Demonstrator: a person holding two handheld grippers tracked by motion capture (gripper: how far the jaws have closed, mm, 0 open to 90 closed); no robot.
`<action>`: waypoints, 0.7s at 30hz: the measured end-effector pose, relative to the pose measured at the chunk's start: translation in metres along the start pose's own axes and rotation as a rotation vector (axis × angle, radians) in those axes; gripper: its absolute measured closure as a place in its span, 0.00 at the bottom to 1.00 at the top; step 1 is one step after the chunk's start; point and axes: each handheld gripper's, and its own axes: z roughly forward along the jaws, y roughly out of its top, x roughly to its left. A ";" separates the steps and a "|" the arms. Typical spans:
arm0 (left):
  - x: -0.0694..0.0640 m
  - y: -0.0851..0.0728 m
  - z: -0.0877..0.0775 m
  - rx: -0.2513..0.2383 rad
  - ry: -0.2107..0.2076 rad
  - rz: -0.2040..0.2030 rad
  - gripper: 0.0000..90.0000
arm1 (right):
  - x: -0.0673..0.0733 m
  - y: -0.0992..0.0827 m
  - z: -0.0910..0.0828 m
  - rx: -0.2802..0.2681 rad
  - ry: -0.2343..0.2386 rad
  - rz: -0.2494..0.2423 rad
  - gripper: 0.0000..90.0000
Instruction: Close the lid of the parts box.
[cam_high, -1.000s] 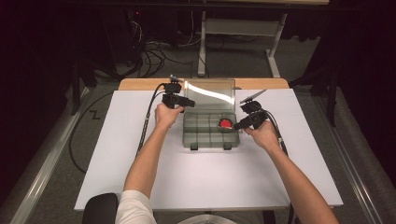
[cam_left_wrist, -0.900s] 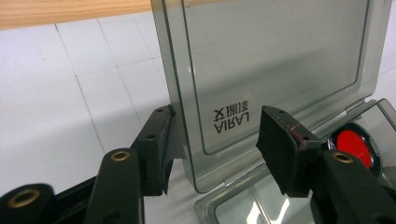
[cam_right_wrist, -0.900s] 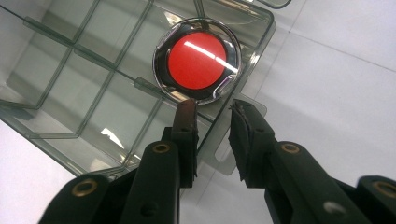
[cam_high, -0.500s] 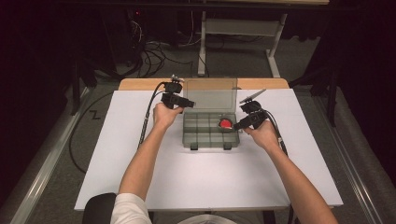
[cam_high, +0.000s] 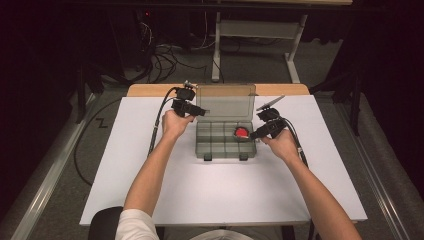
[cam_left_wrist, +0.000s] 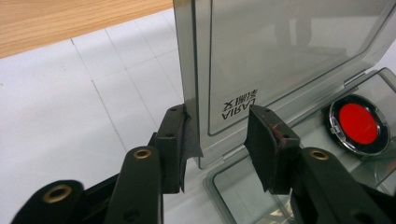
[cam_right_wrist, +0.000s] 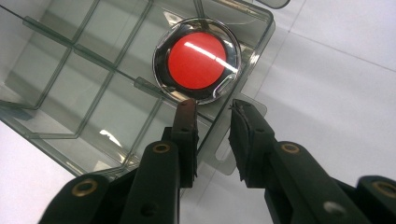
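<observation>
Step in hand, as I read it: handling the lid (cam_high: 225, 100) of the clear box (cam_high: 225, 154), which stands upright at the back of the box, mid white surface (cam_high: 225, 195). A red disc (cam_high: 242, 132) lies in the back right compartment.

Left claw (cam_high: 202, 111) is at the lid's left edge. Its jaws have just been closing, w/ the lid edge between them, but not clenched yet: one pad sits at the edge, the other is off the plastic. Right claw (cam_high: 252, 134) straddles the box's right wall near the disc, released, gap visible.

To do it well: seat both left pads flat on the lid before swinging it, follow the hinge arc, don't twist. Right claw should brace the wall so the box doesn't slide, and stay clear of the lid's path.

Views: the left gripper view gives the left claw (cam_left_wrist: 219, 126) up close, i.e. the pad gap and the printed label on the lid. The right gripper view shows the right claw (cam_right_wrist: 212, 116) over a clear tab on the wall, plus the disc's (cam_right_wrist: 197, 59) shiny rim. The high view gives the overall layout, both forearms.
</observation>
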 end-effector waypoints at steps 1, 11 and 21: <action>0.000 0.000 0.000 0.002 0.001 0.004 0.66 | 0.000 0.000 0.000 0.000 0.000 0.000 0.82; -0.001 -0.002 -0.005 0.030 0.000 0.028 0.75 | 0.000 0.000 0.000 -0.001 -0.001 0.001 0.82; -0.001 -0.006 -0.008 0.034 -0.012 0.037 0.77 | 0.001 -0.001 0.000 -0.006 -0.002 0.007 0.82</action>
